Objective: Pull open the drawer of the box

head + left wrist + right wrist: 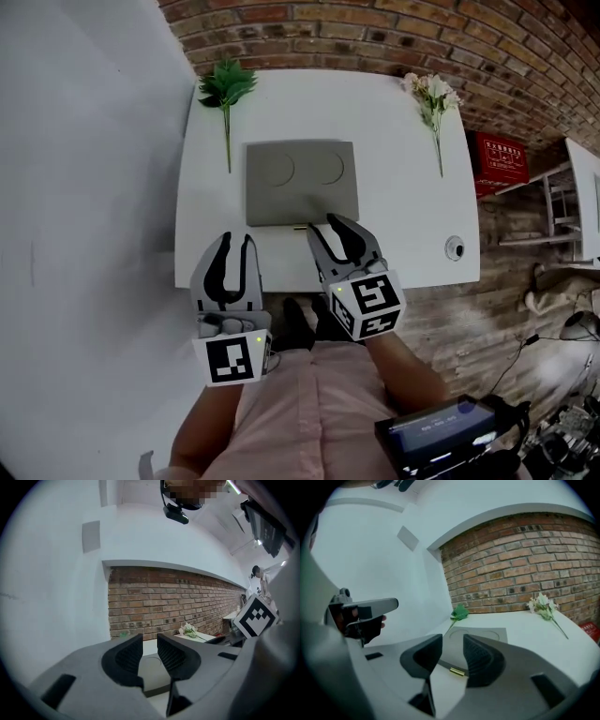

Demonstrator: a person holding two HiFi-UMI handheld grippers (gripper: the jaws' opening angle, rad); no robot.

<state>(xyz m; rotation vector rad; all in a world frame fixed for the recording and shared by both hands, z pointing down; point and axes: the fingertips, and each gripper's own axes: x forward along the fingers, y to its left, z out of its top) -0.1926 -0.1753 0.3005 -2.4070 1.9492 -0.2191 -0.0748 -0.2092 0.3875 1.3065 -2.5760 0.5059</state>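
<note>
**One small brass-coloured drawer pull waiting to be gripped**

A flat grey square box with two round recesses in its lid is lying mid-way across the white tabletop, front edge facing the person. Its drawer is looking fully pushed in.

The right gripper is hovering at that front edge with its jaws standing apart and pinching nothing. In the right gripper view the pull is showing just ahead of and below the gap, untouched. The left gripper is hanging near the box's front left corner, clear of it, jaws likewise parted and empty.

Judging by its thin build, the box is probably light and stiff, so it may be sliding along the smooth top when tugged rather than yielding its drawer. The pull looks hard, narrow and likely slippery. The right jaws should be closing squarely across it and drawing straight back, with the left gripper perhaps pressing down on the lid.
</note>
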